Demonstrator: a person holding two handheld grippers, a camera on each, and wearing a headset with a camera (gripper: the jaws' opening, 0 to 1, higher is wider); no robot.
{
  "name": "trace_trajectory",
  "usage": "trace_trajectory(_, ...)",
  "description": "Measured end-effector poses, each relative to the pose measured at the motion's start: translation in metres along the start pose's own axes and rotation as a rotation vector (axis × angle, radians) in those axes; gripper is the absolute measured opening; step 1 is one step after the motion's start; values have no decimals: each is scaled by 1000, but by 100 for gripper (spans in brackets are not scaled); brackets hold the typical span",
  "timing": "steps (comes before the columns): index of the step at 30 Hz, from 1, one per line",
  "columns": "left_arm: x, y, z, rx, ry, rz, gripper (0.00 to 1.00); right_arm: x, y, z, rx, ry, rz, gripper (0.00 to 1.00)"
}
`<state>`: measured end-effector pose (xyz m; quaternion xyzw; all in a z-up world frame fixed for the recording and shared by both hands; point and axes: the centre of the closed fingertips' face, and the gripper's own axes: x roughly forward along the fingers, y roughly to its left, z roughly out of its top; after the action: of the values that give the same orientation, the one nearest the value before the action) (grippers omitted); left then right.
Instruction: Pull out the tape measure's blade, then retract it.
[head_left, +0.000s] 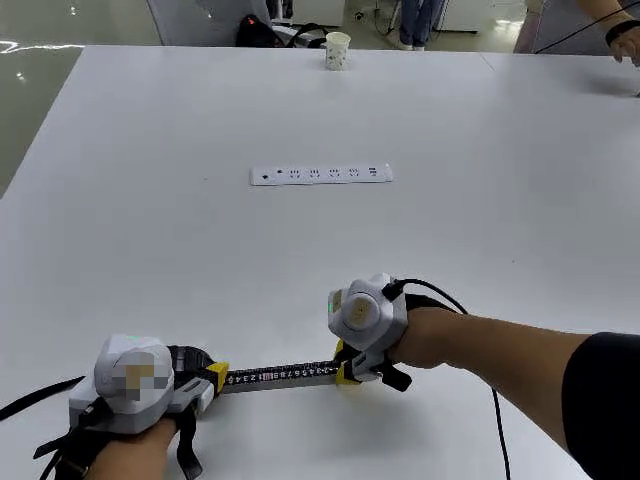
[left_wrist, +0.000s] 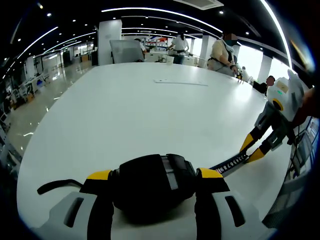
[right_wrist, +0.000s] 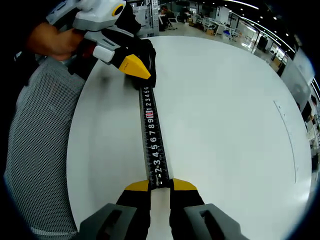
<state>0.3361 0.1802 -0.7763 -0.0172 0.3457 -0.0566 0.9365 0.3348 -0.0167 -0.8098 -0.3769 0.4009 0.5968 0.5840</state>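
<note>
- L gripper (head_left: 214, 377) is clamping tape measure case (left_wrist: 152, 186), jaws pressing its sides, at near edge of table (head_left: 450, 150).
- R gripper (right_wrist: 160, 185) is pinching blade (right_wrist: 151, 130) by its tip, jaws closed on it.
- Blade is lying partly out, flat betw. the grippers.
- Judging: pull-out is going on, maybe approx. done; retract not yet begun.

White table (head_left: 150, 250), glossy floor (head_left: 20, 80), ceiling light strips (left_wrist: 150, 9), perhaps windows (left_wrist: 252, 57)

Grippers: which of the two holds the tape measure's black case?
The left gripper: its jaws clamp the case, whereas the right gripper pinches the end of the drawn-out blade.
</note>
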Motion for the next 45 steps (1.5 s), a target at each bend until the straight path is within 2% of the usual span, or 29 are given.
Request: trace_trajectory(45, 0, 0, 0, -2, 16, -1, 61, 7, 2, 16, -10, -23, 8, 10)
